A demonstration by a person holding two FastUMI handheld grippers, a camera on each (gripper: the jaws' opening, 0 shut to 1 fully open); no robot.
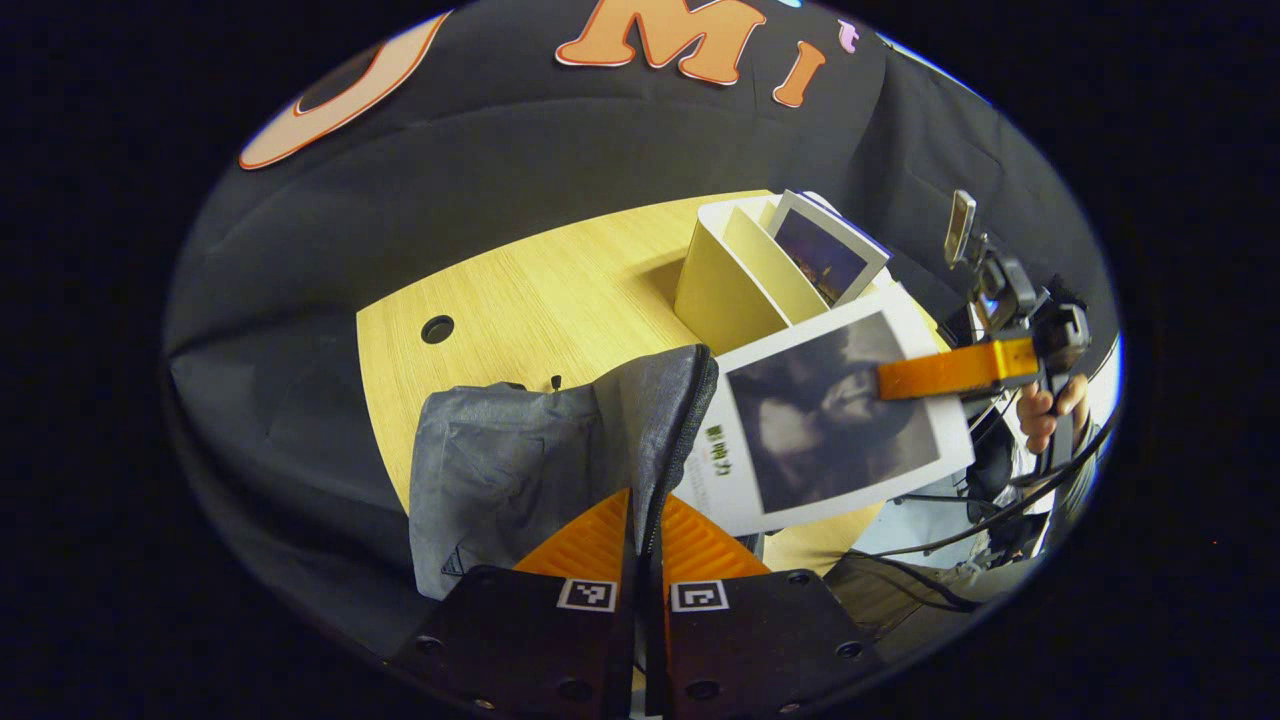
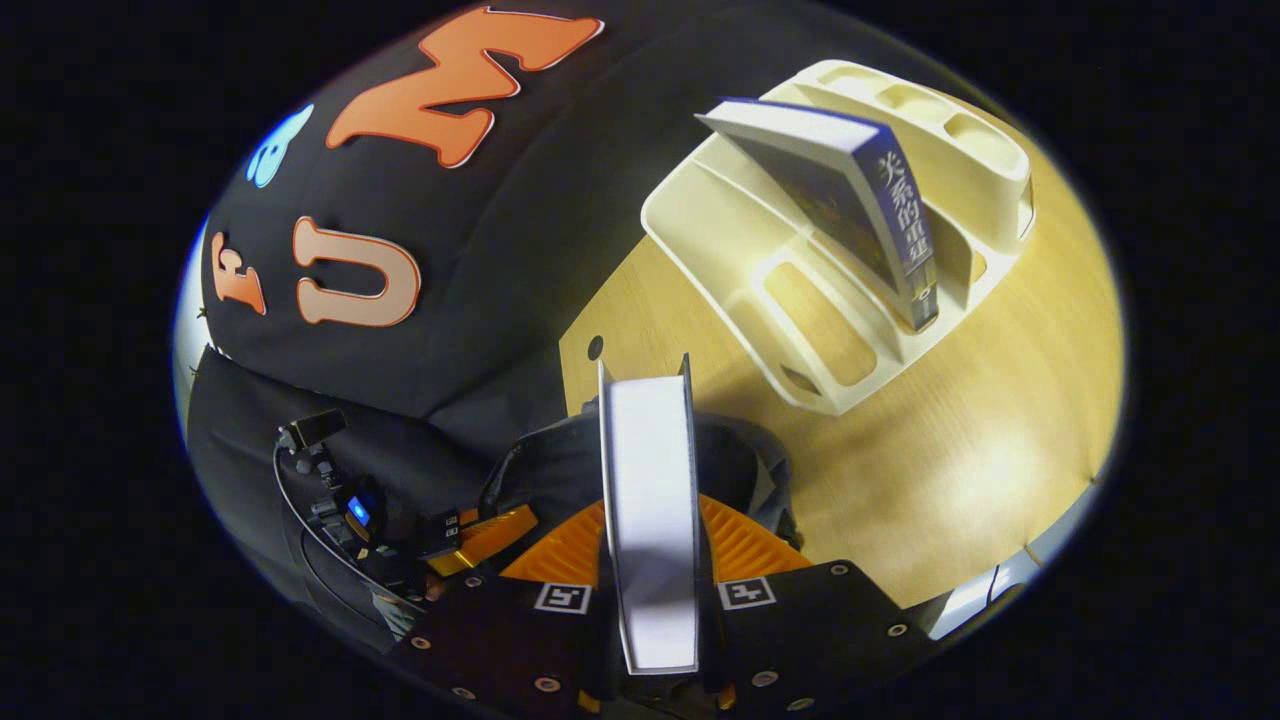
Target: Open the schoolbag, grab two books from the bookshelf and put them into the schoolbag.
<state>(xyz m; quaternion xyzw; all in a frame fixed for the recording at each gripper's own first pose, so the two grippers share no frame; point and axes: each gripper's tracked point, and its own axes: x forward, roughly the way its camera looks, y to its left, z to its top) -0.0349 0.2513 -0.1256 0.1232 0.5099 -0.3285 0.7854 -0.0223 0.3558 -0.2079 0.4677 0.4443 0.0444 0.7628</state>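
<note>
Wooden bench (image 1: 560, 290) carries a grey schoolbag (image 1: 520, 470), a cream bookshelf (image 2: 800, 300) behind it and 1 book (image 2: 860, 210) leaning in the rack. Left claw (image 1: 645, 535) is pinched on the bag's zipper edge, holding the mouth up. Right claw (image 2: 650, 545) is clamped on a white-covered book (image 1: 830, 420), spine-on, long axis pointing ahead, just above and beside the opening; it likely must tilt down into the bag

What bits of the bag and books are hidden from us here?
- Inside of the schoolbag: in the left gripper view, its grey flap covers it; in the right gripper view, the held book blocks the opening.
- Held book's cover: right gripper view shows it edge-on.
- Shelf book: its lower part sits behind the bookshelf wall.
</note>
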